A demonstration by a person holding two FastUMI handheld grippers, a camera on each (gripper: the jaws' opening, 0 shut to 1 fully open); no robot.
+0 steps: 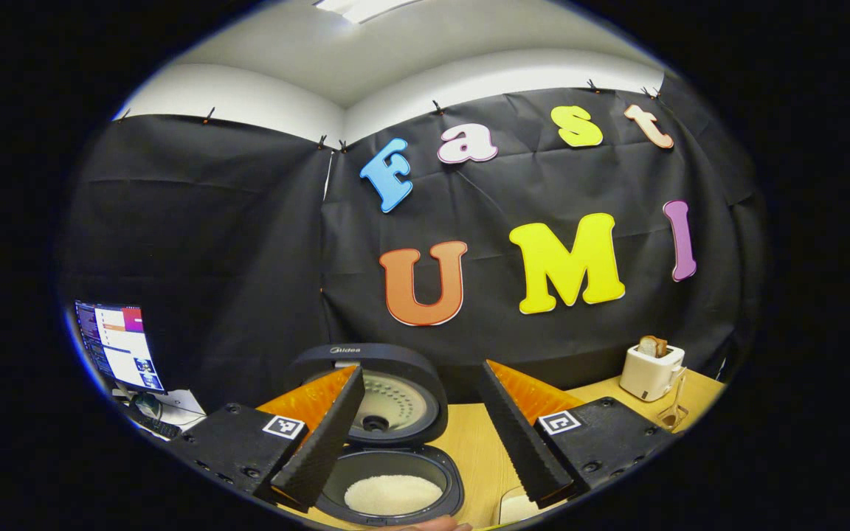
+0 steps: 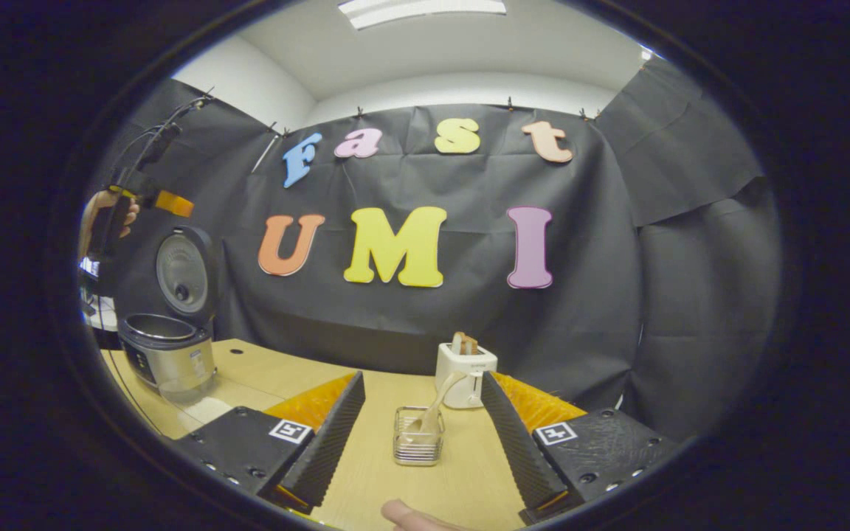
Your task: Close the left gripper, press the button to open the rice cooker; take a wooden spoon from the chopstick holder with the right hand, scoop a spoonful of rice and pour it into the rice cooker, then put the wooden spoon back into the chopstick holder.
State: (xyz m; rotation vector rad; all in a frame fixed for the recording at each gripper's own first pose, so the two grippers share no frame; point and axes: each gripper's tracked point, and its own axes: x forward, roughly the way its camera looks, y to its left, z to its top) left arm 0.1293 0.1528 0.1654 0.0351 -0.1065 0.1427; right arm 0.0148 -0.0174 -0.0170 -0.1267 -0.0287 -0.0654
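The rice cooker stands open right below my left gripper, its lid upright and white rice in the pot. My left gripper is open, with nothing between its fingers. In the right gripper view the cooker sits at the far left with its lid raised, and a hand holds the left gripper above it. My right gripper is open and faces the wire chopstick holder, a short way ahead. The wooden spoon leans in the holder.
A white toaster with bread stands just behind the holder, and also at the right in the left gripper view. A pale container lies beside the cooker. A monitor sits off the table's left. The wooden table ends at the black cloth wall.
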